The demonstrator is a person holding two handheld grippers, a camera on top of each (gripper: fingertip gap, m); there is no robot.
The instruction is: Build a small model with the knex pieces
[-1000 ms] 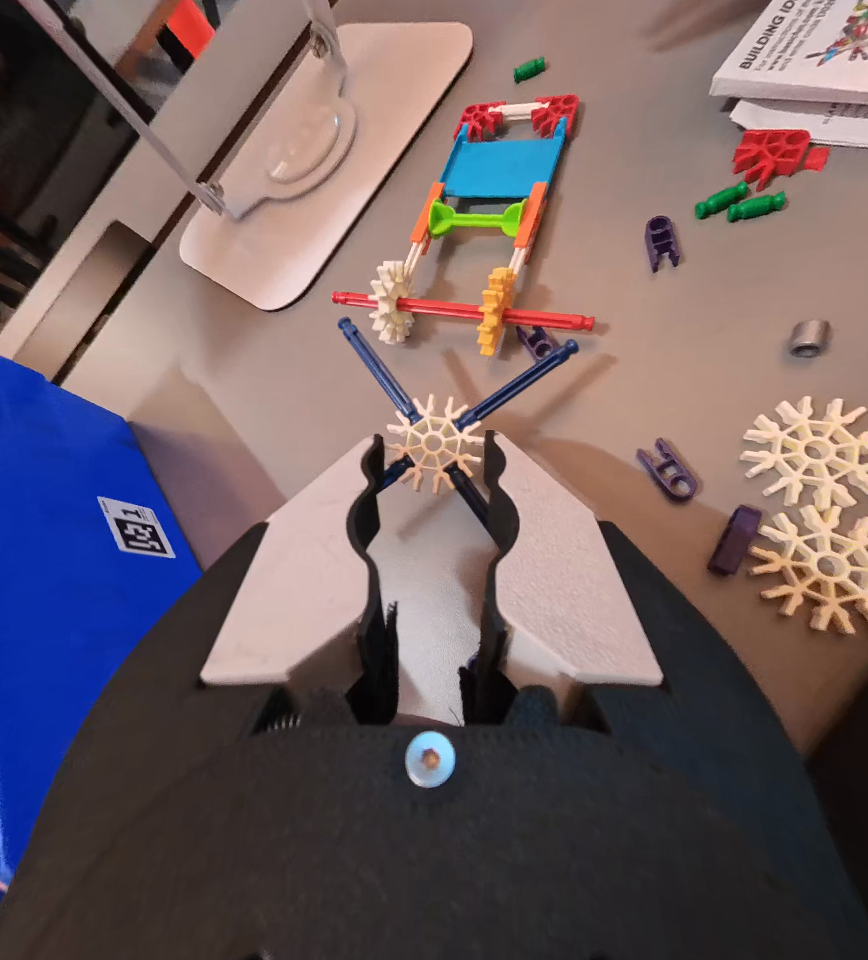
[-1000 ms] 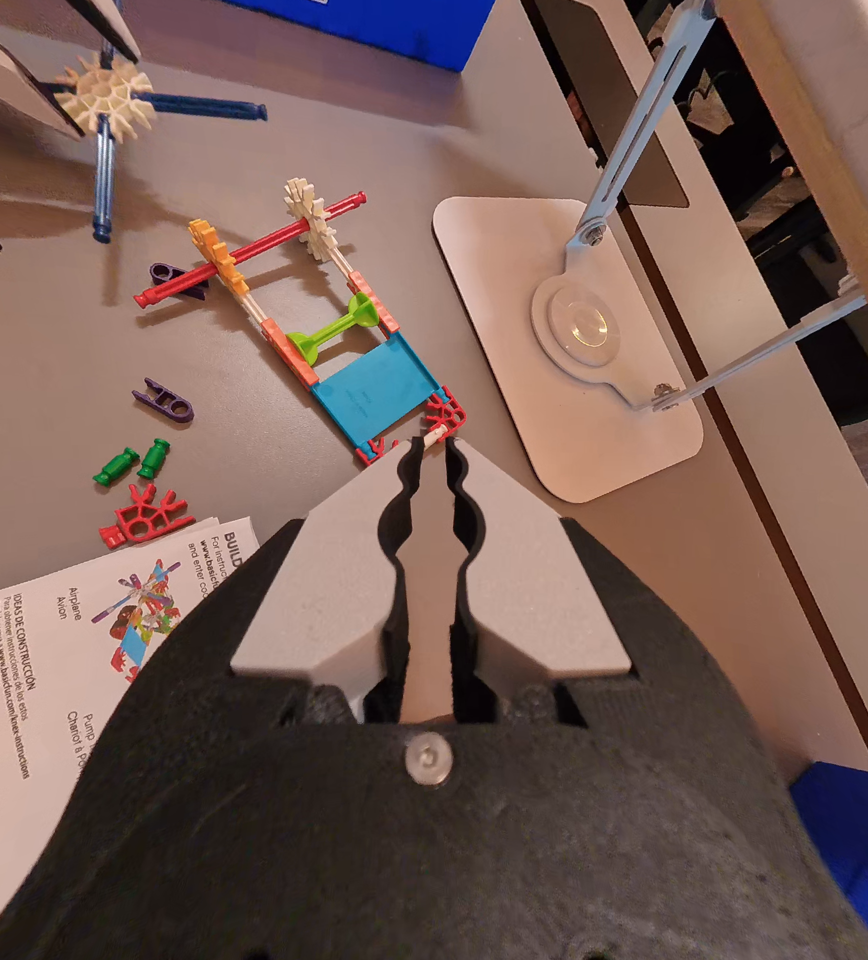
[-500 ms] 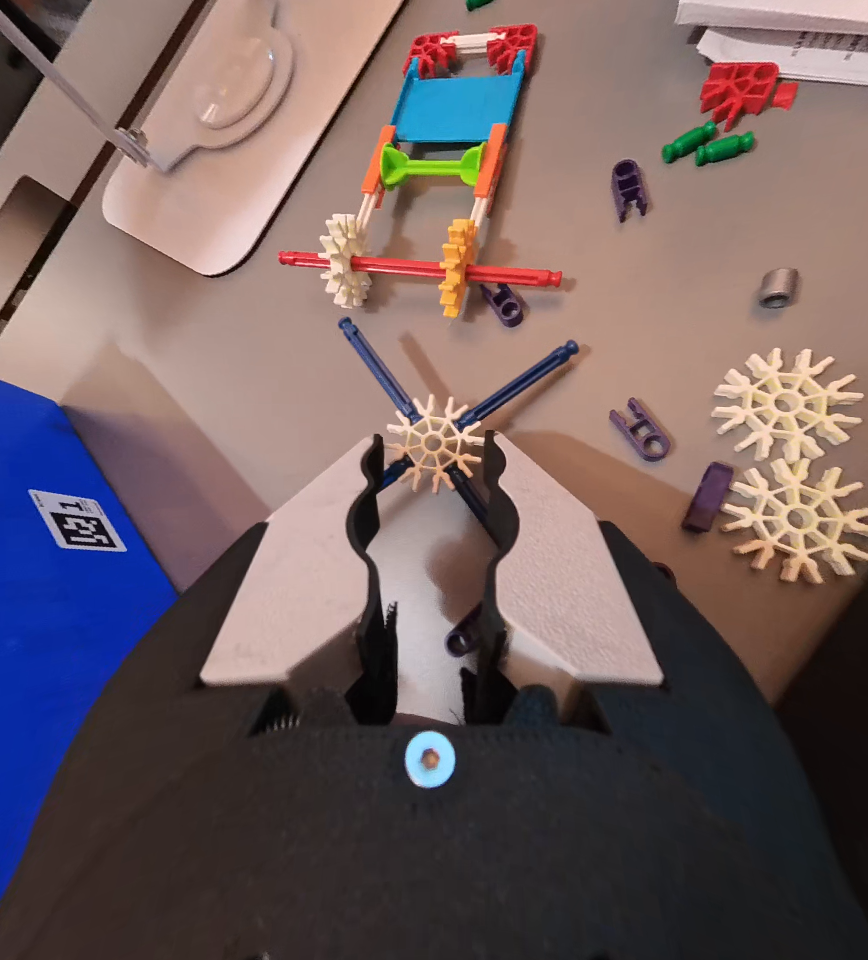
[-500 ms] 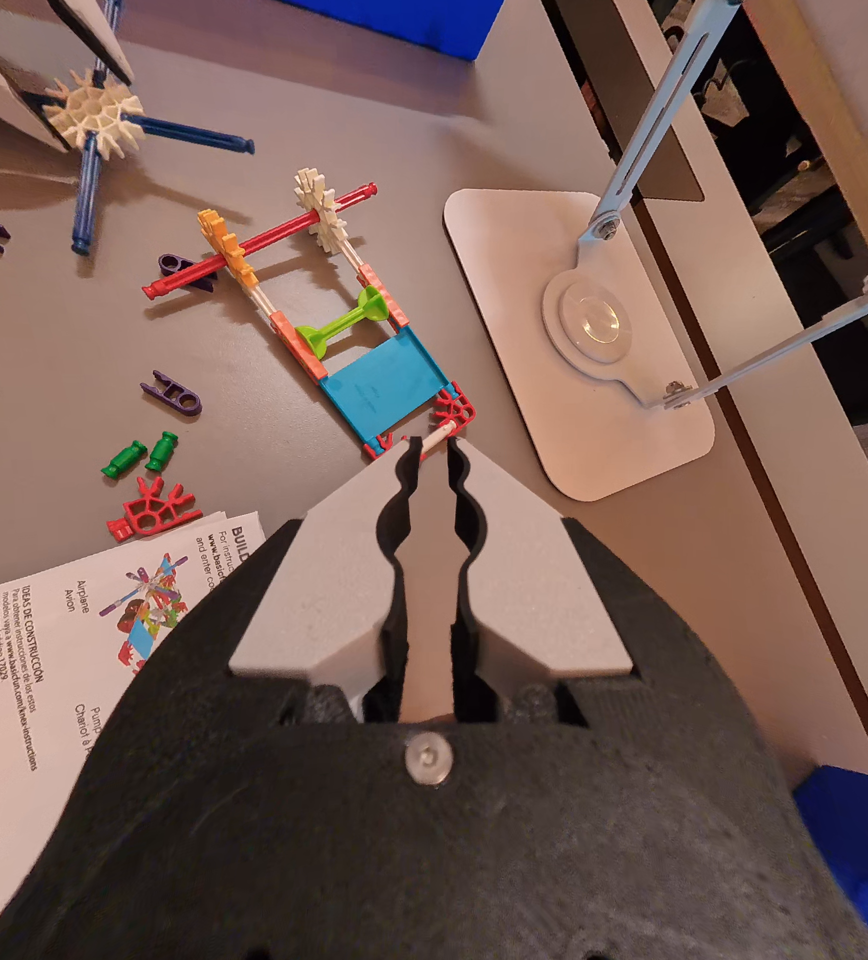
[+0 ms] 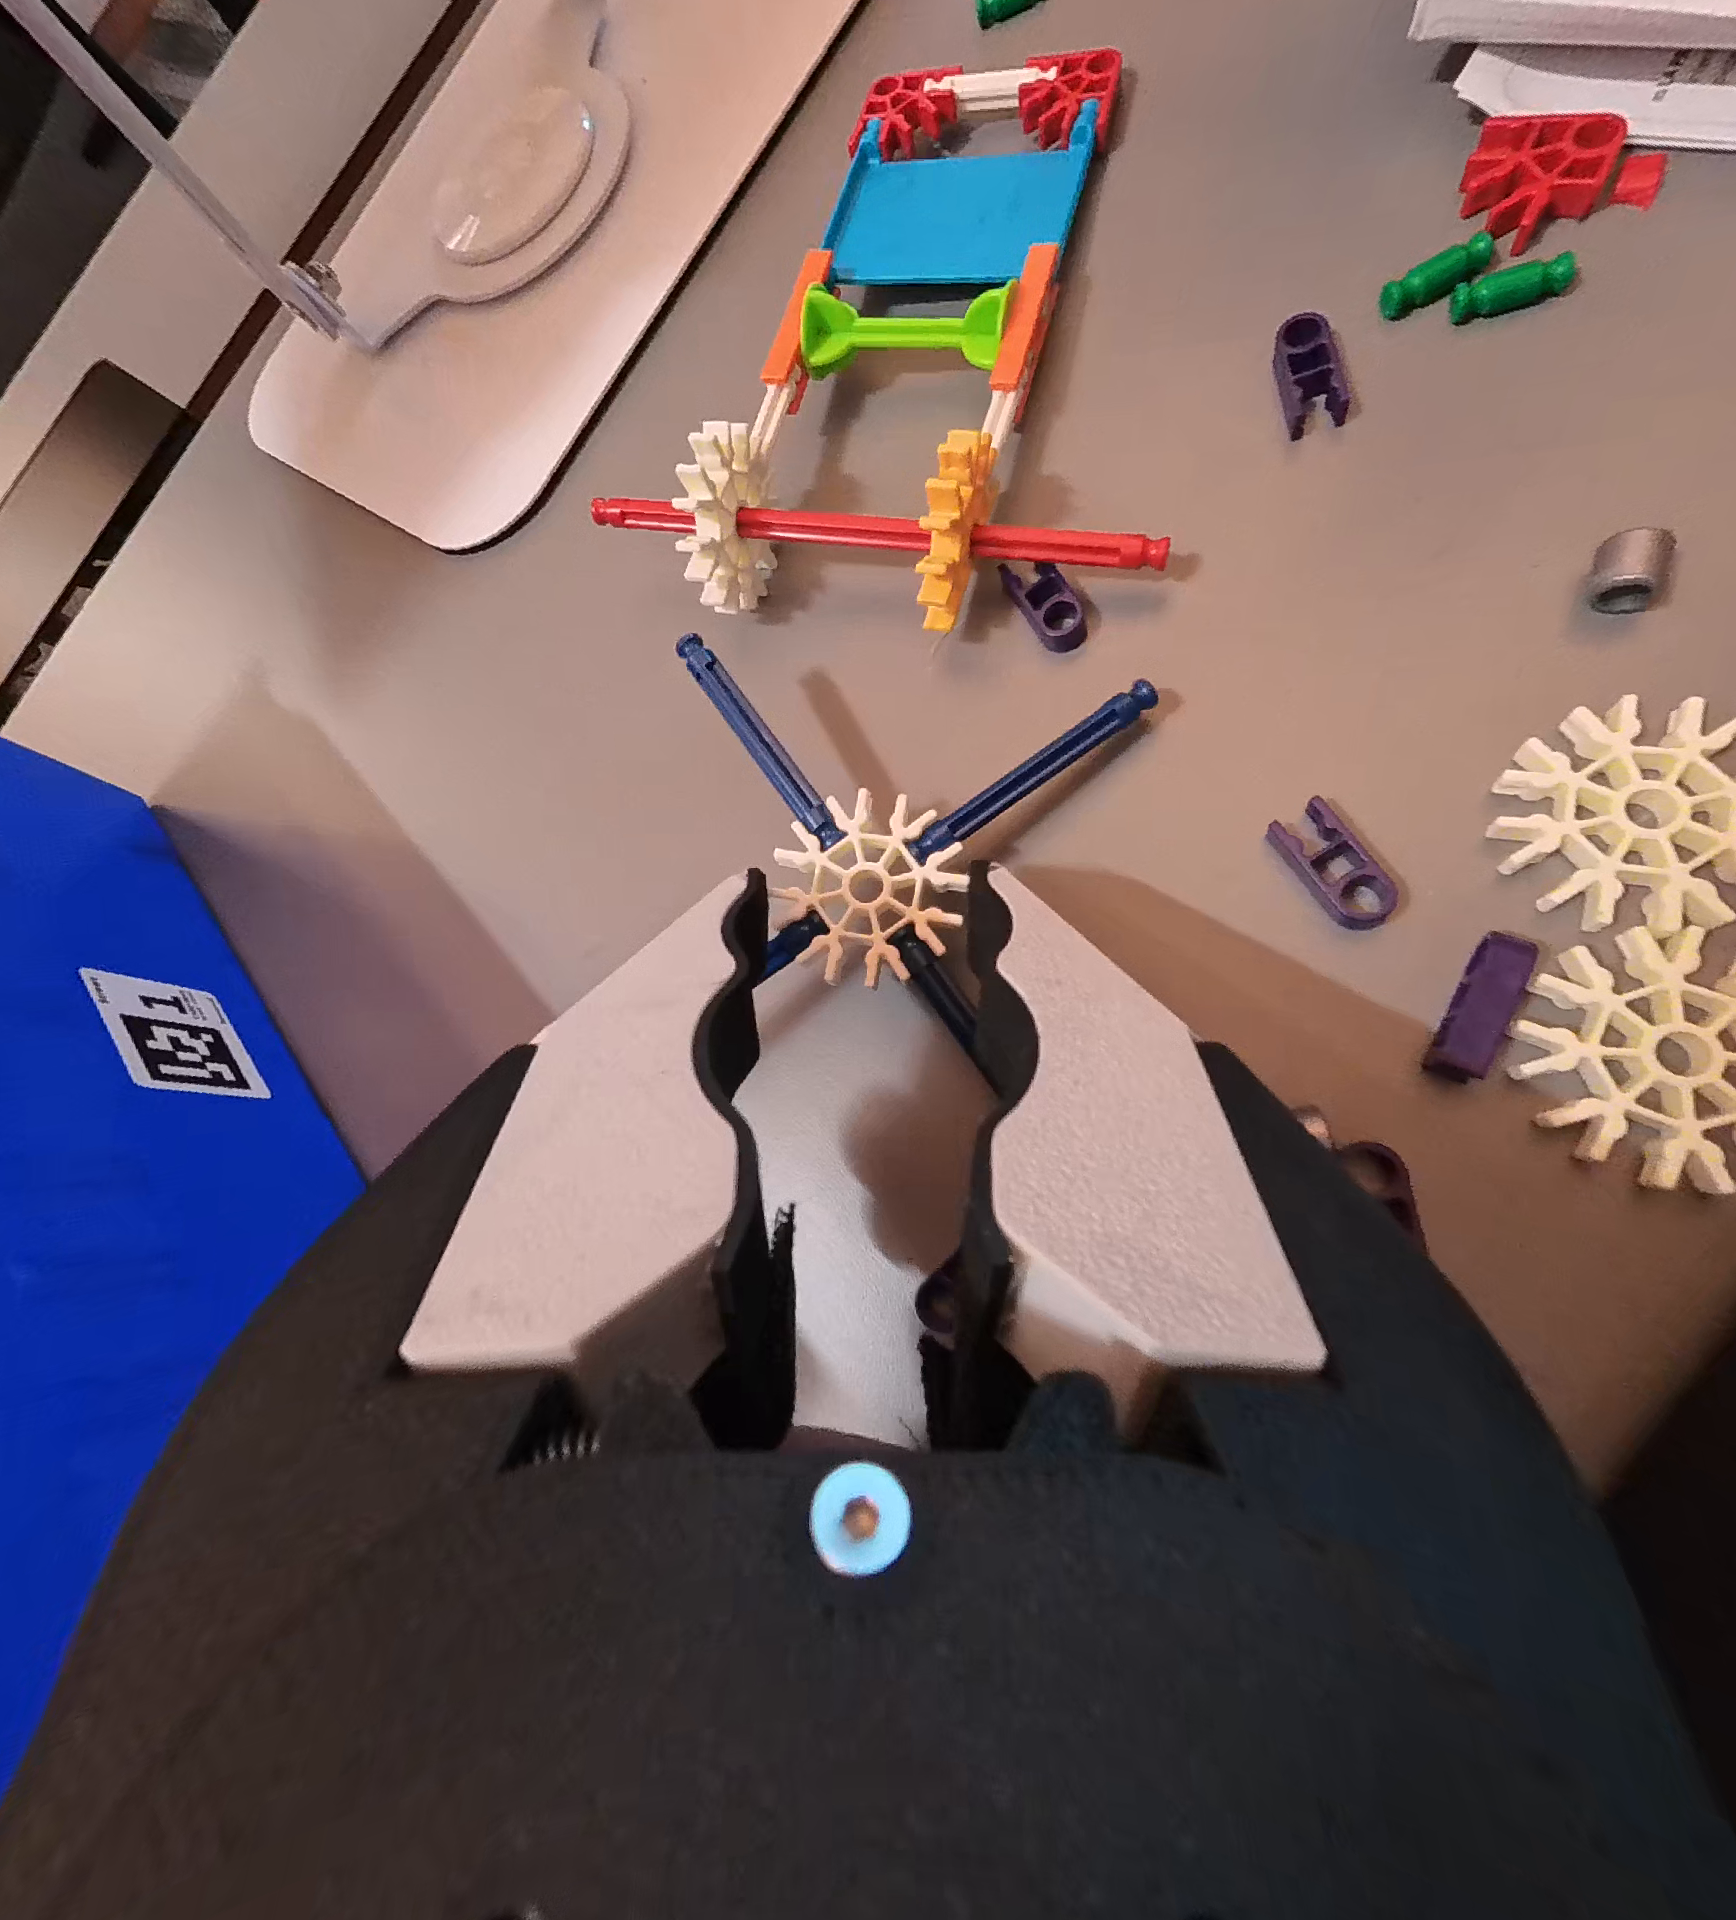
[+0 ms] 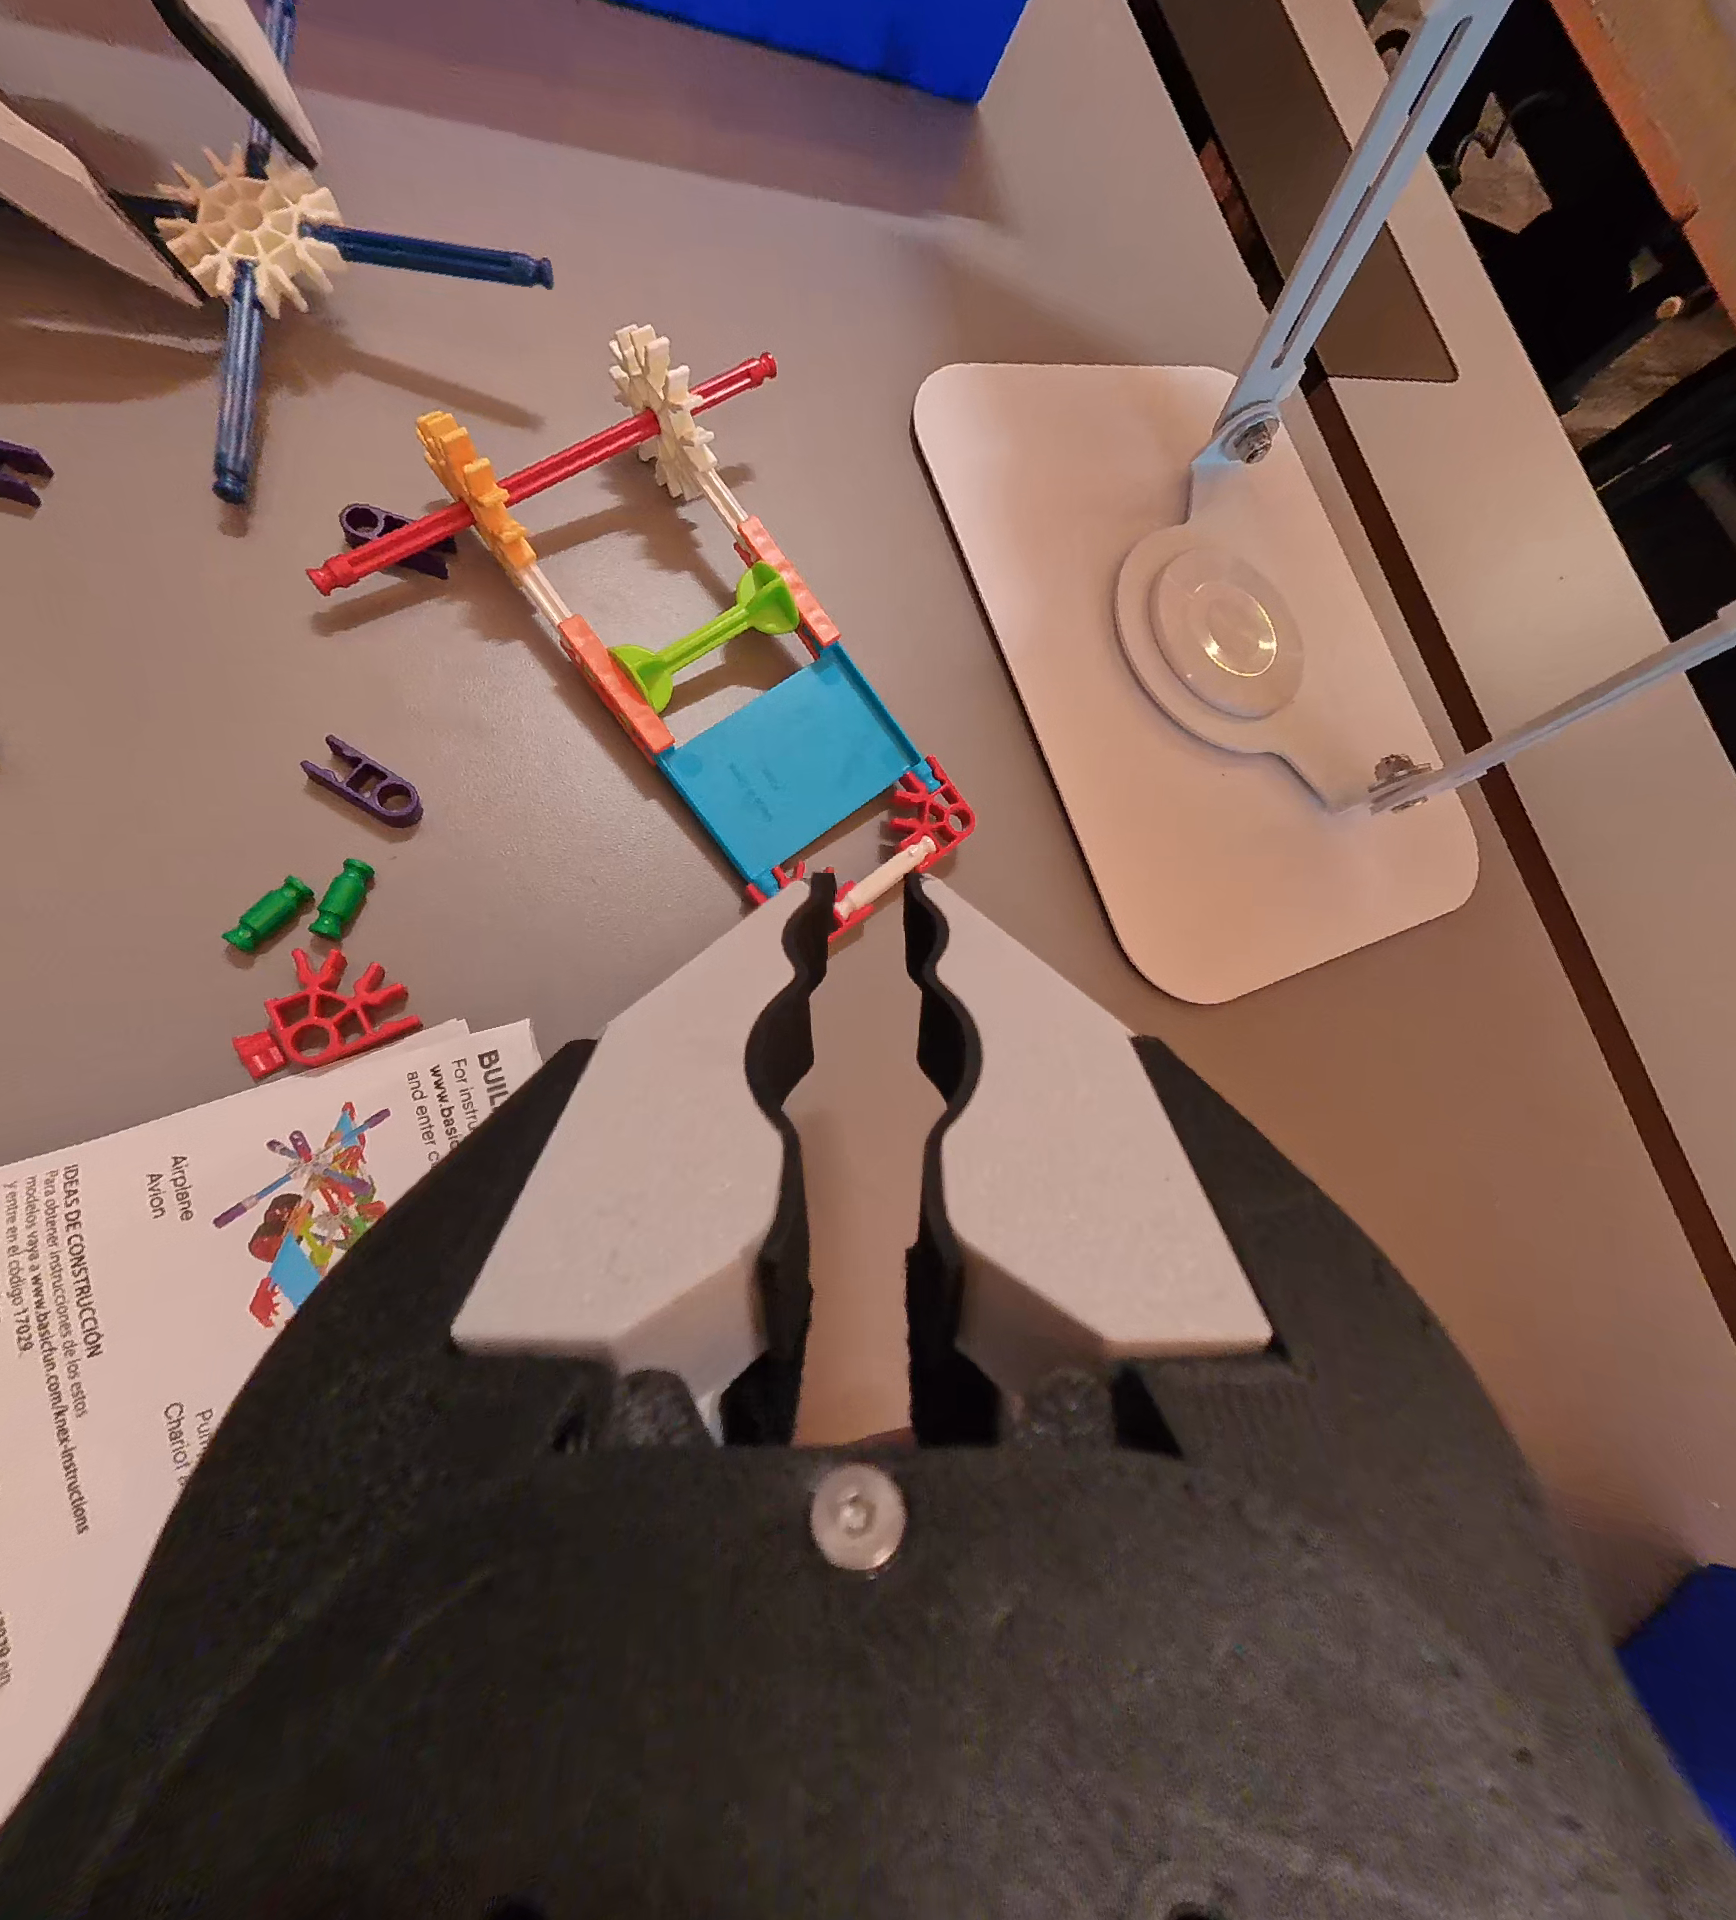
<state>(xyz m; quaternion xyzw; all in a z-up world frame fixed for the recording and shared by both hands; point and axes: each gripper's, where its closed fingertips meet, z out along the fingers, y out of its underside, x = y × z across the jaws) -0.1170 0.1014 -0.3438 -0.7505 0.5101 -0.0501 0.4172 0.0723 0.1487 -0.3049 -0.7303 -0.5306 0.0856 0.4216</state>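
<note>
Left wrist view: my left gripper [image 5: 866,902] clamps the cream hub [image 5: 866,896] with blue rods [image 5: 1035,764].
My right gripper [image 6: 866,891] pinches the model's [image 6: 776,769] white rod [image 6: 885,878] near the bench's lamp-base [image 6: 1103,582] edge.

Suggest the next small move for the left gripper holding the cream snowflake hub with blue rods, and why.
Probably carry it forward toward the red axle of the frame model. The left gripper is clamped on the cream hub, lifted off the table with its shadow beneath, blue rods pointing at the axle. The right gripper sits at the white rod on the model's far end, seemingly steadying it.
</note>
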